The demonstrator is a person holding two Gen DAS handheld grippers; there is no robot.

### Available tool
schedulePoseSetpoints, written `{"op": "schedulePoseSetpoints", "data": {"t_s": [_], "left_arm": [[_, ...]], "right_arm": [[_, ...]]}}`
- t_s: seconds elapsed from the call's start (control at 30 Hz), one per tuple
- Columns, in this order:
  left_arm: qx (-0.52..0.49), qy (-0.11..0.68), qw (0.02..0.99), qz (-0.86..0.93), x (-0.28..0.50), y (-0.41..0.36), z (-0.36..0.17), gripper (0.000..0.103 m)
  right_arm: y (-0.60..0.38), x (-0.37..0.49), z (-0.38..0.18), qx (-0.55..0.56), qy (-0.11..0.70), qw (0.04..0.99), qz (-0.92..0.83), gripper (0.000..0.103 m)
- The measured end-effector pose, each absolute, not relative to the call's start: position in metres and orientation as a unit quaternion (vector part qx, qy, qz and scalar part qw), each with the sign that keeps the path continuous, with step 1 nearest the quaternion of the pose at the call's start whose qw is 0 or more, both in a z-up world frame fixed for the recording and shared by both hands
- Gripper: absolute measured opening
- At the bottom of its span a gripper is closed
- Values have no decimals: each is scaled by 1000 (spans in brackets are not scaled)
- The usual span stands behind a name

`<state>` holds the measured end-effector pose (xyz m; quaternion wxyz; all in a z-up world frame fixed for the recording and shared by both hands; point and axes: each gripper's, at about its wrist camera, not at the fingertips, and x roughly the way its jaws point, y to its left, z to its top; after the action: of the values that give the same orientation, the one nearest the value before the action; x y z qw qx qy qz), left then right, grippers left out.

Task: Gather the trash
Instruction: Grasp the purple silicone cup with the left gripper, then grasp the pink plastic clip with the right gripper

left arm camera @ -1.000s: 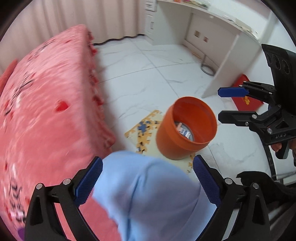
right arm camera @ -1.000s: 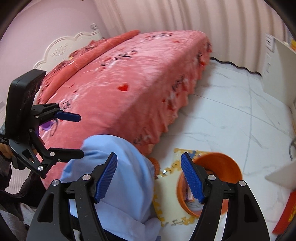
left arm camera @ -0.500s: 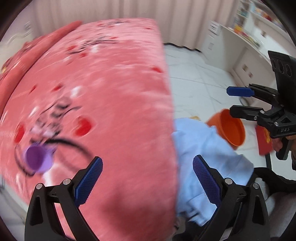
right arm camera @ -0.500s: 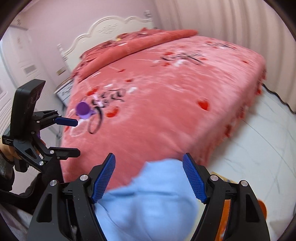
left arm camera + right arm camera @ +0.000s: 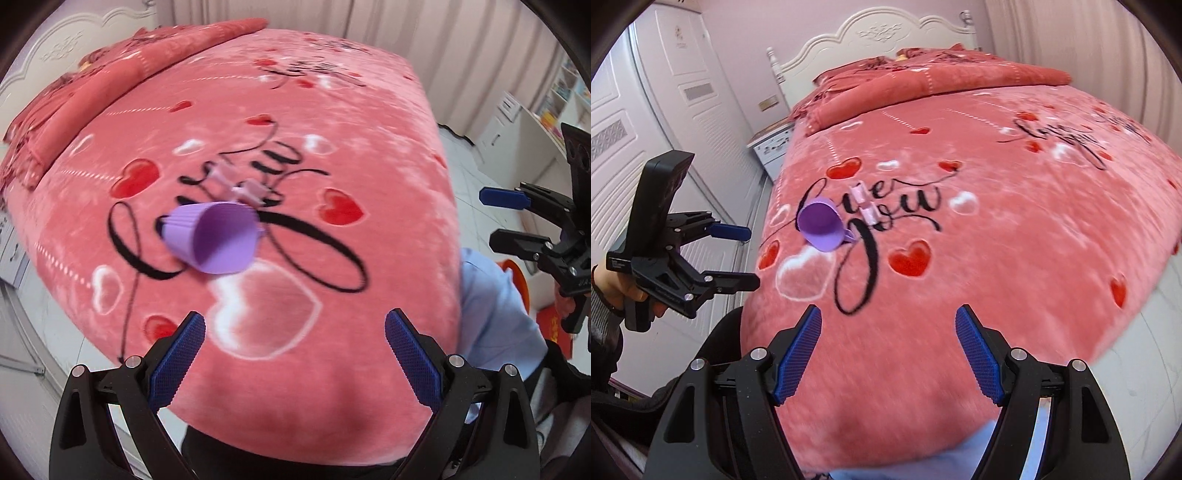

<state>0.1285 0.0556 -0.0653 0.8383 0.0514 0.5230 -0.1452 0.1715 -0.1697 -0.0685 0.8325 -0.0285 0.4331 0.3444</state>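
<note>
Step in hand, by my reading: approaching next trash item. Purple cup [image 5: 212, 240] is lying tipped on the pink bedspread [image 5: 369, 155], small pink wrappers [image 5: 240, 184] just beyond. L gripper [image 5: 293, 360] and R gripper [image 5: 888, 356] are both gaping wide, gripping nothing. Next move needs jaws closing round cup wall.

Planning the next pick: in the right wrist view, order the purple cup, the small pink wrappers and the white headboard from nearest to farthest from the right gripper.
1. Purple cup: lying on its side, left of the right gripper.
2. Pink wrappers: just beyond the cup.
3. White headboard: far end of the bed.
</note>
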Motion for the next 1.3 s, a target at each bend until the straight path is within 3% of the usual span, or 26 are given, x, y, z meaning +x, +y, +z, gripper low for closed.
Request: {"op": "schedulePoseSetpoints", "data": {"t_s": [0.63,0.7,0.73,0.77,0.83,0.97,1.13,1.3], "left_arm": [[24,548,821,-162,229,128,-118,96],[18,544,821,-173,232,132,-122,84],[13,549,815,-186,235,133,-125,63],[11,553,811,-192,237,134,-128,50],[18,561,803,-200,238,135,-134,43],[27,559,801,-214,233,140,-131,43],[28,552,806,-210,229,152,-122,39],[27,550,808,-212,229,154,-121,29]], "right_arm": [[-75,259,-101,-58,453,804,381,75],[-67,268,-106,-61,454,803,382,75],[-61,274,-109,-64,455,801,384,75],[-58,277,-111,-64,456,799,386,75],[-49,284,-115,-69,456,797,391,75],[-34,294,-123,-77,454,792,402,74],[-14,312,-139,-93,462,780,410,56],[5,325,-155,-108,466,776,412,56]]}}
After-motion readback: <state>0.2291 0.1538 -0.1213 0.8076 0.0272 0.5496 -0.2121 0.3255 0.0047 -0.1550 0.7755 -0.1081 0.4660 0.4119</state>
